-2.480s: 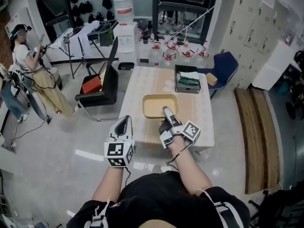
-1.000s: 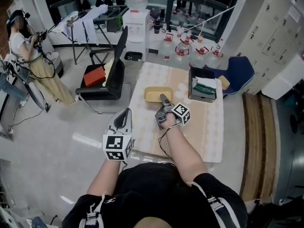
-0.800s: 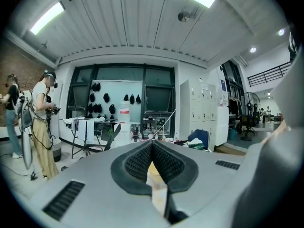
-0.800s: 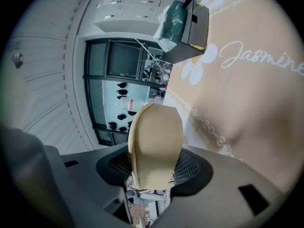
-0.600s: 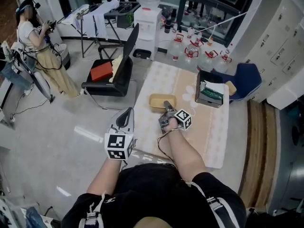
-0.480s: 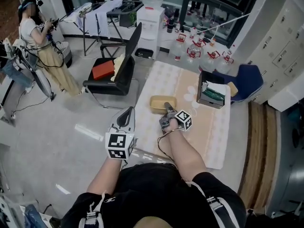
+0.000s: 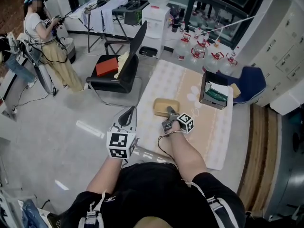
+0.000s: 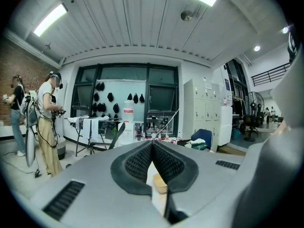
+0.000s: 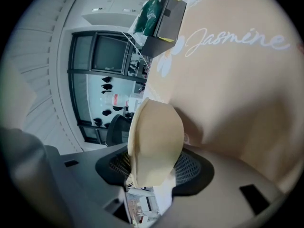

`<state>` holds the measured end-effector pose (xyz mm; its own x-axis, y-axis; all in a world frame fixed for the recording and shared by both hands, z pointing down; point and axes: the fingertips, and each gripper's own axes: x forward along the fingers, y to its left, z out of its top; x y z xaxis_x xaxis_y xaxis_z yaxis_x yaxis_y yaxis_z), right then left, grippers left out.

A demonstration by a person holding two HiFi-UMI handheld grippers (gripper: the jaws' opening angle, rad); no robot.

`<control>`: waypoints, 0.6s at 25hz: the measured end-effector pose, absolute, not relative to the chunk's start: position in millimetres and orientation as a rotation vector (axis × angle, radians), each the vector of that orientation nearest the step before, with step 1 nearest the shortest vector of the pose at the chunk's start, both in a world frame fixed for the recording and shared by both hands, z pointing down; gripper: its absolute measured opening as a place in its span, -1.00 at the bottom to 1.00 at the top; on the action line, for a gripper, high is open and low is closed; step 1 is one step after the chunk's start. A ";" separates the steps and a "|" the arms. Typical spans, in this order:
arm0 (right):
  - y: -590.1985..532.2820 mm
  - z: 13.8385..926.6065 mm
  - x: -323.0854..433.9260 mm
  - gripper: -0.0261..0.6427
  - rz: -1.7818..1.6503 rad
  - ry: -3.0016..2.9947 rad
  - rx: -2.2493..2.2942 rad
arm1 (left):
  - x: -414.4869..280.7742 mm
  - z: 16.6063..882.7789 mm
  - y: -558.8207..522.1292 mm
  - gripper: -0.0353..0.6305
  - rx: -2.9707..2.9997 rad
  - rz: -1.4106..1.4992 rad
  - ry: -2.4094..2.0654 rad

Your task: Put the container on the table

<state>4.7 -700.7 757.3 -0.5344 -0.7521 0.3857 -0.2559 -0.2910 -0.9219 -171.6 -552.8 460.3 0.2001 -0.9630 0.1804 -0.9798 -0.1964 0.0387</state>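
The container [image 7: 166, 106] is a shallow tan rectangular tub over the near left part of the table [image 7: 213, 137], which has a beige cloth on it. My right gripper [image 7: 169, 111] is shut on its near rim. In the right gripper view the tub [image 9: 156, 137] stands edge-on between the jaws of that gripper [image 9: 154, 167], close to the cloth. Whether it touches the cloth I cannot tell. My left gripper [image 7: 127, 116] hangs off the table's left edge over the floor. Its jaws meet in the left gripper view [image 8: 152, 148] with nothing held.
A black box with a green packet [image 7: 214, 90] stands at the table's far right. A black office chair [image 7: 121, 70] stands left of the table. Water bottles [image 7: 209, 58] and a blue chair [image 7: 249, 82] are behind it. A person [image 7: 45, 37] stands at the far left.
My right gripper has come down toward the table with the container in its jaws. The head view has swung, so the table sits more to the right. The left gripper has hardly shifted.
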 end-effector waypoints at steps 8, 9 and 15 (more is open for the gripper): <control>-675.2 773.1 27.8 -0.07 -1.910 1.652 -1.420 | -157.6 462.8 -543.7 -0.86 2.339 0.181 -1.870; -673.2 770.6 30.2 0.00 -1.903 1.688 -1.442 | -155.4 462.3 -543.7 -0.86 2.342 0.181 -1.865; -659.7 727.5 58.6 -0.08 -1.644 2.076 -1.655 | -139.0 455.9 -542.0 -0.86 2.379 0.159 -1.823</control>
